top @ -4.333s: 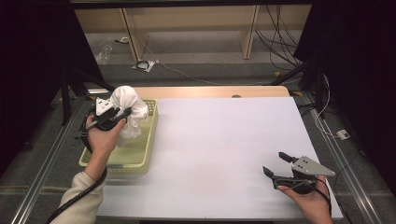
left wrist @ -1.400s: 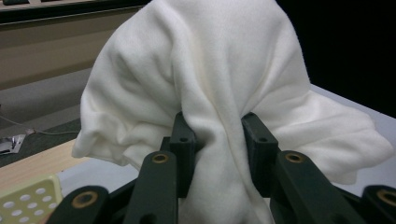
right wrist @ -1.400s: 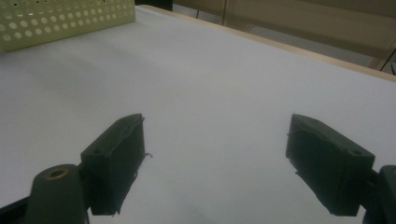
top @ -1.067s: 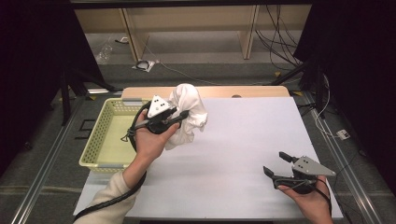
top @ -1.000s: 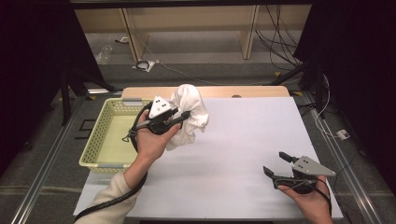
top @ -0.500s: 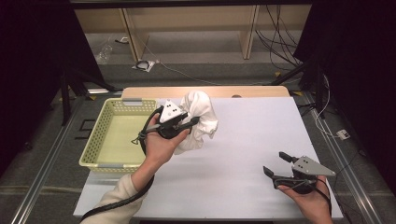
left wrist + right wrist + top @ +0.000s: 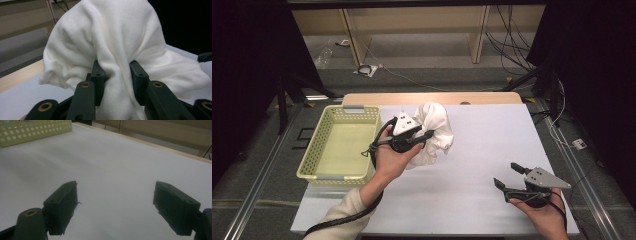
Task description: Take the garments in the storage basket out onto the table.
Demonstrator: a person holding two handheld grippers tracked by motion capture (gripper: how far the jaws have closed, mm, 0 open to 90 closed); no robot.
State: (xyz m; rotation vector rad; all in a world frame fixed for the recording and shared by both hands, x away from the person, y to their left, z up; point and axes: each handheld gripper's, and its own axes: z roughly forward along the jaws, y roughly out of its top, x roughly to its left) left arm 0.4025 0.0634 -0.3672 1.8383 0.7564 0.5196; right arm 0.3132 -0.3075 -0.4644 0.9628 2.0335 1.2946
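soft matt white cloth (image 7: 110,42), perforated pale-green plastic basket (image 7: 314,165), smooth matt white tabletop (image 7: 492,145) with wooden edge, matt black plastic claw (image 7: 117,207)

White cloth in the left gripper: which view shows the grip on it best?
The left gripper view: the white cloth bunches between both black pads, which pinch a fold. The high view shows the cloth hanging from the left gripper beside the basket, the pinch hidden. The right gripper view looks across bare table.
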